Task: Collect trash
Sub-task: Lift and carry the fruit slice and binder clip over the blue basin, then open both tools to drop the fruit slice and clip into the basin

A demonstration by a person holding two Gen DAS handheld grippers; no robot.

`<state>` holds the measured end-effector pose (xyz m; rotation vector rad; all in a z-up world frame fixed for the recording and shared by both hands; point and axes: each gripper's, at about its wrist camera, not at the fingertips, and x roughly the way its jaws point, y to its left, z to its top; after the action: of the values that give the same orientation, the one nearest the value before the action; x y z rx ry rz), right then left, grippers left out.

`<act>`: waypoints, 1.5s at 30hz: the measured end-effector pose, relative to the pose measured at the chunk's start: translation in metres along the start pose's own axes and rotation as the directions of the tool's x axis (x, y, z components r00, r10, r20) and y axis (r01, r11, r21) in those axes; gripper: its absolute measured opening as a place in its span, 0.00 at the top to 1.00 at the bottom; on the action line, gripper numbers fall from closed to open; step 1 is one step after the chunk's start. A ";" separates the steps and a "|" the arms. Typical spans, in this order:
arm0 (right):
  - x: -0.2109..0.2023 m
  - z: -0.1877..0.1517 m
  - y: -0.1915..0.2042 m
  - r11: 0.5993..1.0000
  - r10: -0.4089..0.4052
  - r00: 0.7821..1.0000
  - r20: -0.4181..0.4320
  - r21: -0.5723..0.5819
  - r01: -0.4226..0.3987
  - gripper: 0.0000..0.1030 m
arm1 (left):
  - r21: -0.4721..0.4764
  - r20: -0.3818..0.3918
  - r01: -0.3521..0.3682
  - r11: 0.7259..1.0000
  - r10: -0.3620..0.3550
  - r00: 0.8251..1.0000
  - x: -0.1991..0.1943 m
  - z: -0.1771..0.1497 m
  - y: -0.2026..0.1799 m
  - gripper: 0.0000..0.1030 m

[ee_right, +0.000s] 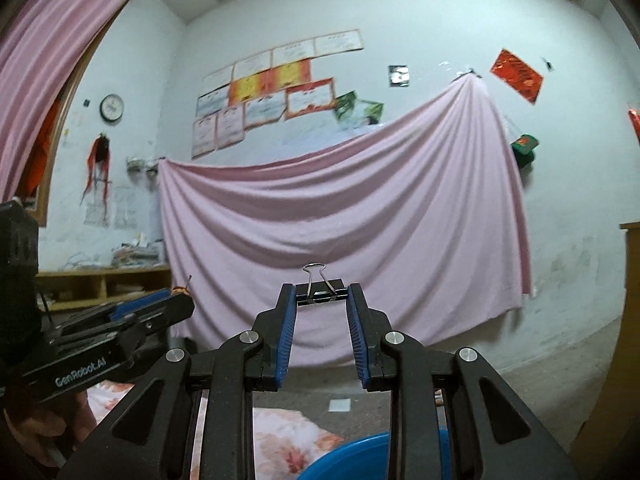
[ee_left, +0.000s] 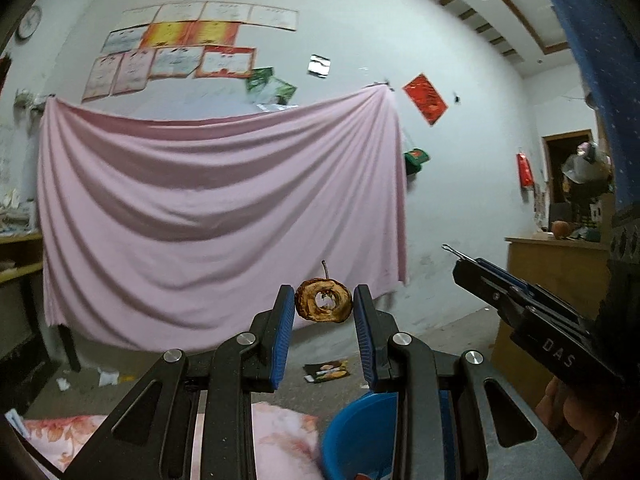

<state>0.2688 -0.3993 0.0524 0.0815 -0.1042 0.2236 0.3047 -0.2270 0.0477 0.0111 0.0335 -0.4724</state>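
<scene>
Left claw: my left gripper points level at the wall, its blue pads clamped on a browned apple core slice.
Apple core slice: a ring with a hole through its middle and a thin stem sticking up; it sits at the very tips of my left fingers, held up in the air, in front of the pink sheet.
Right claw: my right gripper also points roughly level, clamped on a black binder clip.
Binder clip: gripped across its body at my right fingertips, one wire handle standing up above the pads.
Each claw from the other camera: the right one shows at the right edge of the left view, the left one at the left edge of the right view, so they are side by side.
Blue basin: a blue basin lies below both claws, at the lower edge of each view, beside a floral cloth.
Floor: a dark snack wrapper and some white paper scraps lie on the floor near the foot of the sheet.
Hand: my own fingers wrap the right gripper's handle.
</scene>
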 end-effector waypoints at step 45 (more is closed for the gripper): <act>-0.004 -0.035 -0.077 0.985 -0.110 0.949 -0.294 0.093 0.143 0.77 | 0.011 -0.282 0.148 0.989 -0.139 0.949 0.077 -0.045 -0.097 0.75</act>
<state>0.2854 -0.4721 0.0114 0.1675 0.2050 0.1104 0.3273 -0.3478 -0.0006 0.1082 0.3080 -0.6147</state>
